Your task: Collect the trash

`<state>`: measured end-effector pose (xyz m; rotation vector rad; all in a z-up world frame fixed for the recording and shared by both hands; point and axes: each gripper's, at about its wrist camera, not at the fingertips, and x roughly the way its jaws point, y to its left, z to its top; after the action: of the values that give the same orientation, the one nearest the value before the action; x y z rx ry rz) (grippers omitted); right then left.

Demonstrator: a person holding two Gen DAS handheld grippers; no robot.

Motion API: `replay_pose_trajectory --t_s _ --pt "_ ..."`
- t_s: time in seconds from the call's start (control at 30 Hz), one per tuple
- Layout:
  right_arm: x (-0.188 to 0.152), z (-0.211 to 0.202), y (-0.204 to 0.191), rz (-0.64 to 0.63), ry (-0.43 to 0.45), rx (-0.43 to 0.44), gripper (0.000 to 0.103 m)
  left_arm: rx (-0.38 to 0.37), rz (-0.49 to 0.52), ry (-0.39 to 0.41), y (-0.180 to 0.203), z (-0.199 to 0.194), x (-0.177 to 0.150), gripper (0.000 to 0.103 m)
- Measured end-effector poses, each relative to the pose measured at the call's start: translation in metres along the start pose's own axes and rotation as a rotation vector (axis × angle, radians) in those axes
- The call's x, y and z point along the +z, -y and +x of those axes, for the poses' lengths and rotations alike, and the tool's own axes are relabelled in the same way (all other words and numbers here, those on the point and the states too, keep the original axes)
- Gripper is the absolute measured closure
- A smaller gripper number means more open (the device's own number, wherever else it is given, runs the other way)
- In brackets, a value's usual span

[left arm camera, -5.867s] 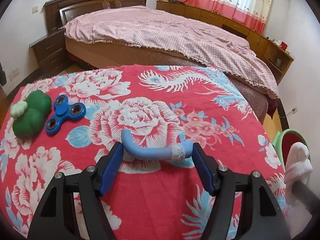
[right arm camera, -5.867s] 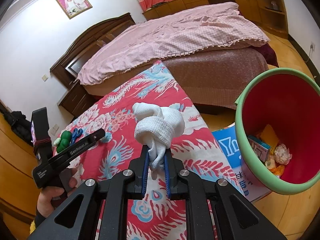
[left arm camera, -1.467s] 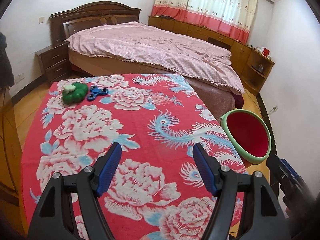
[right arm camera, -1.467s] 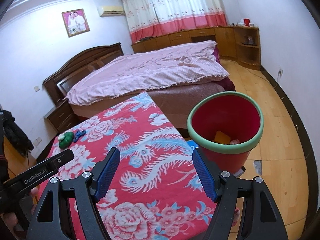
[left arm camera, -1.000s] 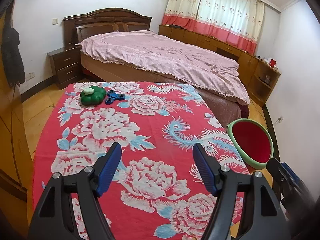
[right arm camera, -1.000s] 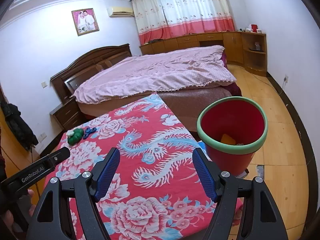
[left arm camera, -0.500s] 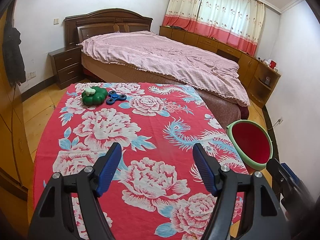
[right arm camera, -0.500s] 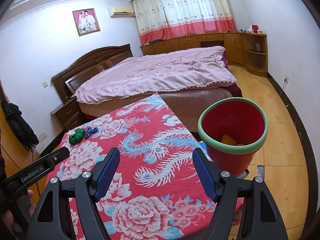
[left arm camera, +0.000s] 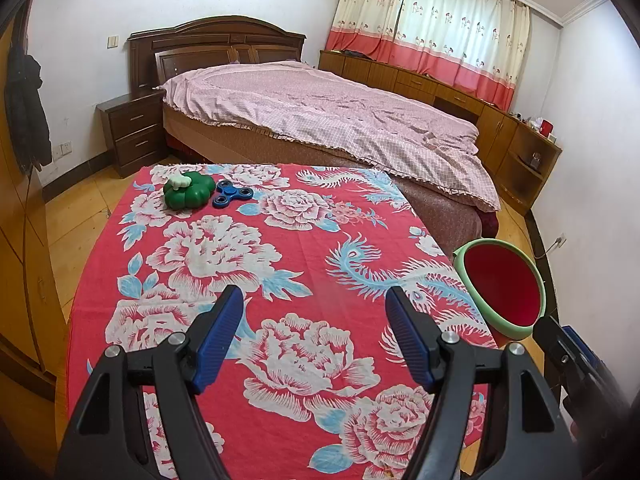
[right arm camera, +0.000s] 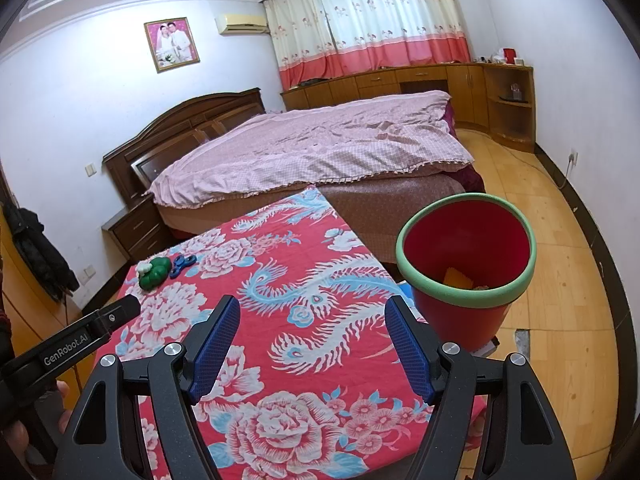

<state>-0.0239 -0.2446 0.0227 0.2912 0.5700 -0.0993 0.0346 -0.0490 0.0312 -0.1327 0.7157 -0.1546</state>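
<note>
Foreground, bottom of each frame: the left claw (left arm camera: pixel 314 336) and the right claw (right arm camera: pixel 312 346), both with jaws spread wide and nothing between the blue pads, above the counter (left arm camera: pixel 288 264) draped in a red flowered cloth. The left claw's arm also shows at the lower left of the right wrist view. Middle right: a red bin (right arm camera: pixel 466 270) with a green rim stands on the floor just beside the counter's edge; a yellow scrap (right arm camera: pixel 456 278) and other bits of trash lie at its bottom. Upper left of the cloth, far corner: a green toy (left arm camera: pixel 188 194) and a blue spinner (left arm camera: pixel 232 196), touching. Background: a bed (left arm camera: pixel 320 120) with a pink cover, then curtains (right arm camera: pixel 368 24).
</note>
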Motion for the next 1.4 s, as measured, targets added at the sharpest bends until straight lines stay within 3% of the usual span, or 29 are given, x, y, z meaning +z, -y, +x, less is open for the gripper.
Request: replay_pose_trajectory --t_s 1.4 --pt "0.0027 0.0008 0.0012 0.022 -0.013 0.009 0.027 -0.002 0.001 -0.008 0.0002 -0.0012 -0.0007 0.030"
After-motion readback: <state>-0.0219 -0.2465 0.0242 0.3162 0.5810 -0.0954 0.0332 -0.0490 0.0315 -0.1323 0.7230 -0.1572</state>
